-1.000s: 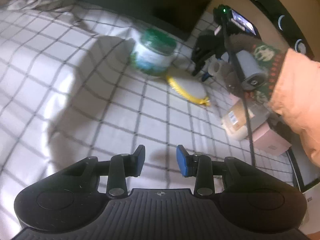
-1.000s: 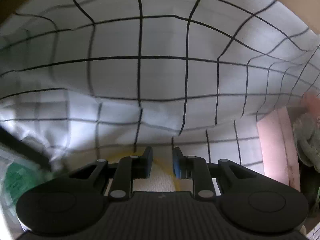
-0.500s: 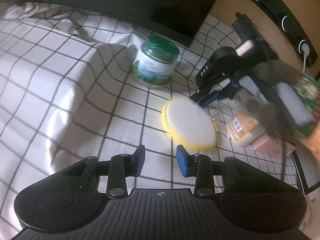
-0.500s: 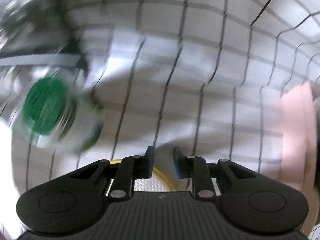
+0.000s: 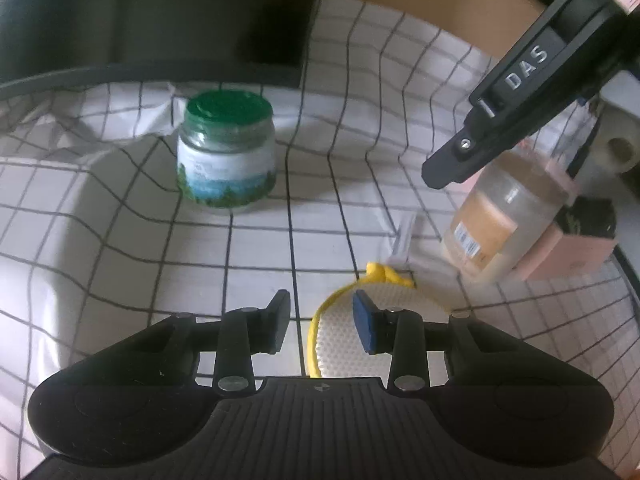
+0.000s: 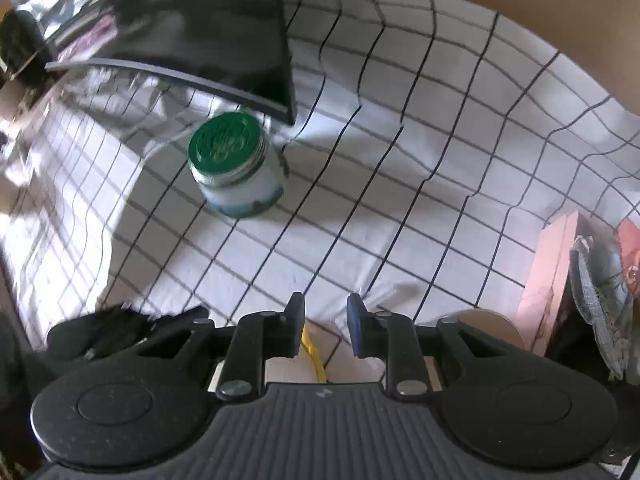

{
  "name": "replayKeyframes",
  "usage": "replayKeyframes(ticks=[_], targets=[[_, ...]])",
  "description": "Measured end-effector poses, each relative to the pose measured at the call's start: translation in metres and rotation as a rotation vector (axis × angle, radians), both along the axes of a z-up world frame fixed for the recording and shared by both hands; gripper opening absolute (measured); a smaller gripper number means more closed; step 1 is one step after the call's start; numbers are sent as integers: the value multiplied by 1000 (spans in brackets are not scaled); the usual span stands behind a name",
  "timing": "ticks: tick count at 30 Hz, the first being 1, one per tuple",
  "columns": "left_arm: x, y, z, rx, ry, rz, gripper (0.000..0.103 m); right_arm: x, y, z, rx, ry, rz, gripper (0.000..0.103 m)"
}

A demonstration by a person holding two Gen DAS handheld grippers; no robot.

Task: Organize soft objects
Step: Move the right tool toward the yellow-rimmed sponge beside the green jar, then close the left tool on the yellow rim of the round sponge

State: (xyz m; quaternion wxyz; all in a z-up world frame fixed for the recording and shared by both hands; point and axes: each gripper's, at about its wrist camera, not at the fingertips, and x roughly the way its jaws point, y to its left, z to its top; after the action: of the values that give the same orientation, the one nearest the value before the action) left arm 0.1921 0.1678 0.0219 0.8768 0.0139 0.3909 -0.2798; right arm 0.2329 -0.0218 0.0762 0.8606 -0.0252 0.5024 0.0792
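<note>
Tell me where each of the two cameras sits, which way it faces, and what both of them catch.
Left wrist: sits behind the open left gripper, looking down across the white black-checked cloth at the round yellow-rimmed white pad, with the right gripper entering top right.
Right wrist: sits behind the open right gripper, looking down across the cloth toward the dark flat panel.
Shared: the green-lidded glass jar, the cloth, the pad's yellow rim, the pink box.

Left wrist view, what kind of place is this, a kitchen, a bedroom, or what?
Probably a table or desk in a home, not clearly a kitchen. A wrinkled checked cloth covers the surface, a dark monitor-like screen stands at the back, and household bits sit about: a green-lidded jar and a yellow-rimmed pad.
</note>
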Motion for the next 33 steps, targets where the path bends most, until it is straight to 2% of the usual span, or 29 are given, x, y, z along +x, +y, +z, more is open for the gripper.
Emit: replayKeyframes(ticks=[3, 4, 5, 8, 12, 17, 20, 23, 28, 33], targets=[[-1, 2, -3, -20, 23, -5, 38, 13, 7, -20, -4, 59, -41, 25], [-2, 4, -3, -27, 28, -8, 38, 18, 6, -26, 8, 77, -62, 20], [-3, 6, -3, -33, 33, -9, 38, 19, 10, -32, -9, 51, -66, 26], [-5, 17, -3, -70, 61, -2, 38, 27, 23, -37, -93, 21, -73, 28], [-11, 25, -2, -84, 74, 13, 38, 35, 37, -43, -113, 56, -28, 29], [-16, 23, -3, -59, 96, 28, 38, 34, 56, -57, -207, 115, 14, 29], [-18, 22, -3, -74, 110, 27, 38, 25, 59, -59, -203, 114, 29, 28], [-20, 21, -5, -82, 123, 19, 38, -1, 60, -55, -203, 55, 54, 29], [-19, 28, -12, -144, 173, 28, 38, -71, 46, -54, -190, -124, 39, 28], [-16, 29, -15, -179, 193, 34, 38, -107, 22, -82, -82, -162, -22, 24]])
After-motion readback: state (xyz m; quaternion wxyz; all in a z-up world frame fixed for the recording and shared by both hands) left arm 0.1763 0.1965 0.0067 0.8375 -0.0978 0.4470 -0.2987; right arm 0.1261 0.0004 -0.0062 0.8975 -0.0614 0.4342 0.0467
